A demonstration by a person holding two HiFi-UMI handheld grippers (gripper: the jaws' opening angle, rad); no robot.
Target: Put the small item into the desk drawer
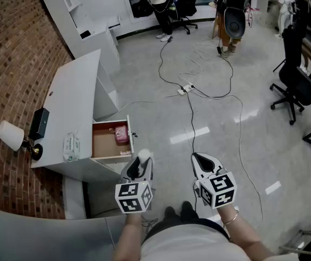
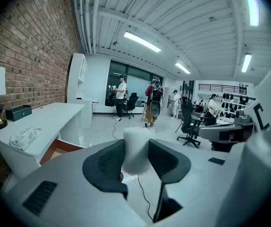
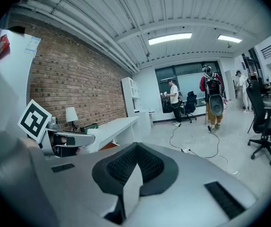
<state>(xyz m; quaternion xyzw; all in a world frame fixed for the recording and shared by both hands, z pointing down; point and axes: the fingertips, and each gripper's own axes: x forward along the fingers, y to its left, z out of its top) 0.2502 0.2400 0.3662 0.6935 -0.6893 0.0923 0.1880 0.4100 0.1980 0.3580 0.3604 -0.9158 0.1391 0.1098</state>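
My left gripper (image 1: 142, 157) (image 2: 136, 151) is shut on a small white cylindrical item (image 1: 143, 155) (image 2: 135, 150), which stands upright between the two dark pads. It hovers just right of the open desk drawer (image 1: 107, 142), whose brown inside holds a pink object (image 1: 121, 134). The drawer juts from the white desk (image 1: 74, 107) at the left. My right gripper (image 1: 201, 160) (image 3: 134, 167) is shut with nothing in it, to the right of the left one above the grey floor.
On the desk stand a white lamp (image 1: 13, 136), a dark box (image 1: 38, 123) and a tissue pack (image 1: 71, 146). Cables (image 1: 191, 88) run across the floor. Office chairs (image 1: 294, 83) and people (image 1: 161, 4) are further off. A brick wall (image 1: 8, 58) runs along the left.
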